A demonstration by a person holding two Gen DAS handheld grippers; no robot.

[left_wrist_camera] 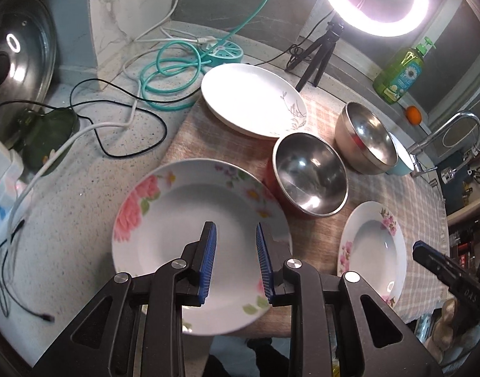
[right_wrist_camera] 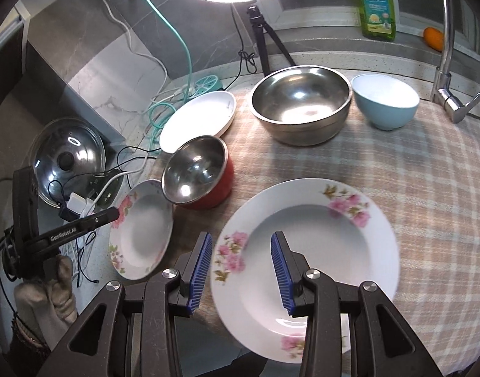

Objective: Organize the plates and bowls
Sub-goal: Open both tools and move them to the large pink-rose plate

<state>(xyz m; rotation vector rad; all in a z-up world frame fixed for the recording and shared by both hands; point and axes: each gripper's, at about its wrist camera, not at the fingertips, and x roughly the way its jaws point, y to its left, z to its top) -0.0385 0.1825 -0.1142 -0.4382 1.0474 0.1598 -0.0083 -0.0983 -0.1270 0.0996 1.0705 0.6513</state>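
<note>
Closest in, each claw sits over its own flowered plate, both plates empty. The left claw (left_wrist_camera: 234, 259) angles steeply down above the big-rose plate (left_wrist_camera: 177, 207) at the table (left_wrist_camera: 82, 220) edge, pads parted with nothing between them, not touching it. The right claw (right_wrist_camera: 241, 270) tilts down over the pink-blossom plate (right_wrist_camera: 318, 245) on the checked cloth (right_wrist_camera: 428, 204), also gapped and gripping nothing. Behind them the red-sided steel bowl (right_wrist_camera: 197, 172) is empty. Further back are the white plate (right_wrist_camera: 199, 119), the big steel bowl (right_wrist_camera: 301, 103) and the blue bowl (right_wrist_camera: 386, 103), all empty as far as I can see.
</note>
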